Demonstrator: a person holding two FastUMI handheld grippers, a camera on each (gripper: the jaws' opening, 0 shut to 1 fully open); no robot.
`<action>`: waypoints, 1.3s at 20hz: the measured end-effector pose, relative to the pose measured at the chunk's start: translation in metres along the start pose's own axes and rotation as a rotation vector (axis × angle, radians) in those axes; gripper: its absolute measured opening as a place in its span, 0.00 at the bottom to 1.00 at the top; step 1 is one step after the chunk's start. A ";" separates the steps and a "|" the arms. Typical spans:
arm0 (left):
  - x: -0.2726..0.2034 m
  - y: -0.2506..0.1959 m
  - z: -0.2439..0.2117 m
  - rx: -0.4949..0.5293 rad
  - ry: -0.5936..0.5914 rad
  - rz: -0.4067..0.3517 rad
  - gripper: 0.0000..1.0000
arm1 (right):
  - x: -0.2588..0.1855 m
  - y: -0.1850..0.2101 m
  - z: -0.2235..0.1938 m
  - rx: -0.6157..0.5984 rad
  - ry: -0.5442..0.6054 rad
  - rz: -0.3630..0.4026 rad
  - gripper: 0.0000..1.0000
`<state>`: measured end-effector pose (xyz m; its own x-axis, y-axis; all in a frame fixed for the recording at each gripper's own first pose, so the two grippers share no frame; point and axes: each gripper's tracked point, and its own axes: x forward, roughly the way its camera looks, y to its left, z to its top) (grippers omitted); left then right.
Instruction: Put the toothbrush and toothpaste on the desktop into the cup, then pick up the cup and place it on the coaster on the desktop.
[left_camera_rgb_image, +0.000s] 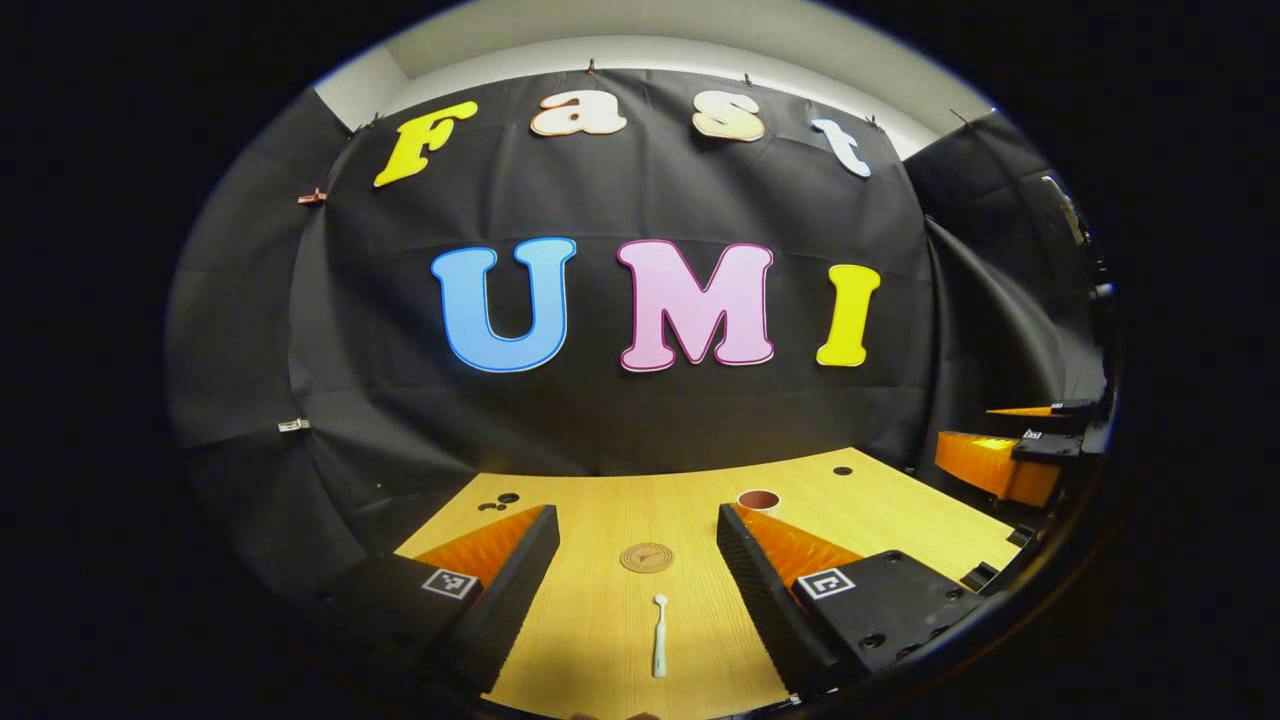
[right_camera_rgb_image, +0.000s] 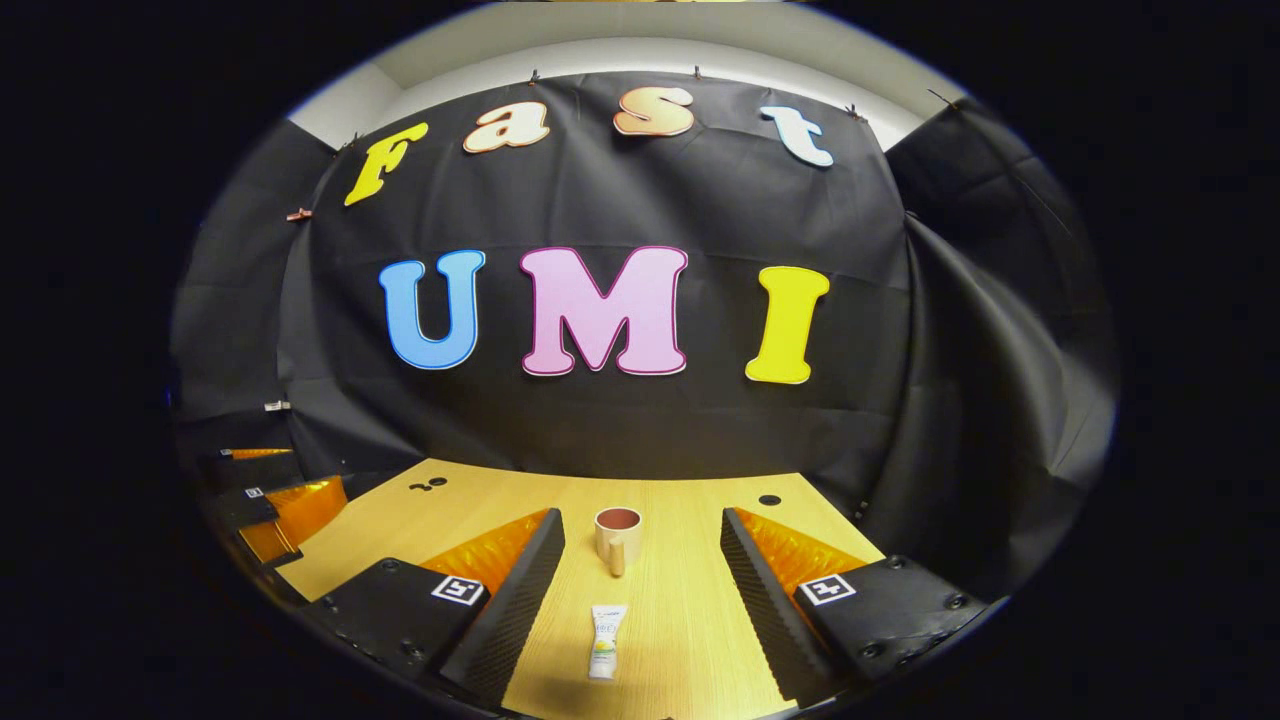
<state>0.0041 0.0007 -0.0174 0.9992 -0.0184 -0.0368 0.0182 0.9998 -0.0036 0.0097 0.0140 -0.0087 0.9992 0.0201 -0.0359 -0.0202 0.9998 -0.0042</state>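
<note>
In the left gripper view a white toothbrush (left_camera_rgb_image: 660, 636) lies on the wooden desktop (left_camera_rgb_image: 880, 510), lengthwise between the open fingers of my left gripper (left_camera_rgb_image: 636, 562). Just beyond it sits a round brown coaster (left_camera_rgb_image: 646, 557). The cup (left_camera_rgb_image: 758, 499) peeks out behind the right finger. In the right gripper view a small white toothpaste tube (right_camera_rgb_image: 606, 641) lies between the open fingers of my right gripper (right_camera_rgb_image: 640, 565), and the tan cup (right_camera_rgb_image: 618, 536) stands upright past it, handle toward me. Neither gripper holds anything.
The other gripper shows at the right edge (left_camera_rgb_image: 1010, 455) of the left gripper view and at the left edge (right_camera_rgb_image: 270, 500) of the right gripper view. Small dark holes (right_camera_rgb_image: 769, 499) mark the desktop's far corners. Black cloth walls close the desk's far side.
</note>
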 end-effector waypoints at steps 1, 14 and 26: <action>0.000 0.000 0.000 -0.002 0.002 -0.001 1.00 | 0.001 0.001 -0.001 0.001 0.002 0.001 0.97; 0.021 0.008 -0.012 -0.016 0.037 0.015 1.00 | 0.027 0.024 -0.030 0.034 0.114 0.046 0.97; 0.042 0.023 -0.056 -0.012 0.186 0.110 1.00 | 0.088 0.064 -0.108 0.003 0.328 0.203 0.98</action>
<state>0.0446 0.0227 -0.0747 0.9710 0.0896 -0.2215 -0.0923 0.9957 -0.0017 0.0926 0.0791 -0.1200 0.9101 0.2158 -0.3539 -0.2162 0.9756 0.0390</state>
